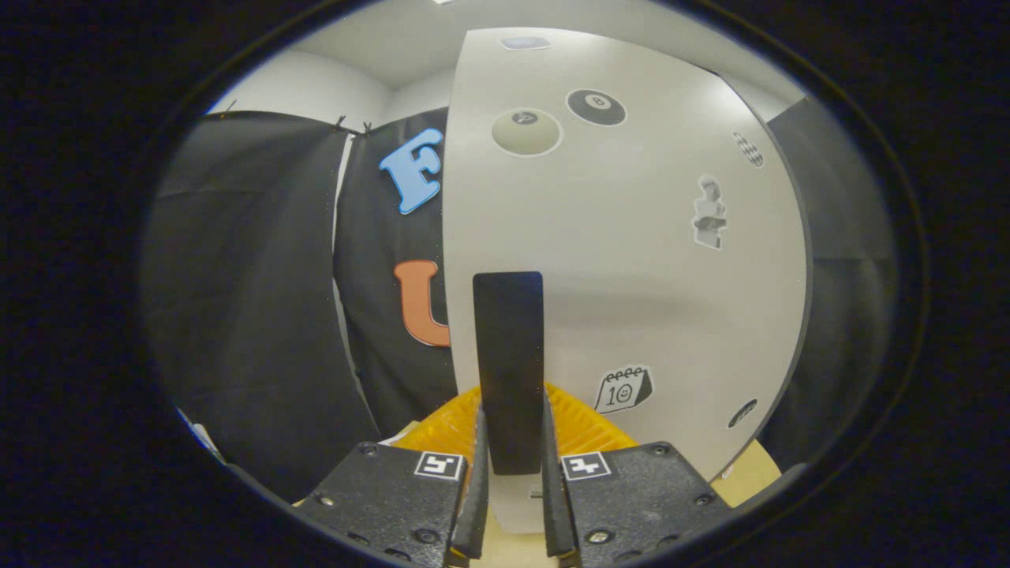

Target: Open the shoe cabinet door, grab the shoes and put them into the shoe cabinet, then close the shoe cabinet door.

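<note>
You are at the door part of the job. Your gripper (510,481) has its two fingers (478,489) pulled in narrow, one on each side of the black handle (509,371) of the white door (631,260), and both seem to press on it — so you are holding the handle. I cannot tell from here if the door is going open or going shut, because the inside of the cabinet is hidden behind the door. No shoes can be seen, so I cannot say if they are in yet. If this is the start, you have the whole job left: swing the door, fetch the shoes, put them in, shut it. The door has stickers (596,106) on it — round ones up high and a little calendar one low down. Something ridged and orange (584,422) sits just beyond your fingers, low by the door. The floor (753,473) under it looks pale tan. Black cloth (252,315) hangs beside the door, and a white wall (308,87) shows above it.
</note>
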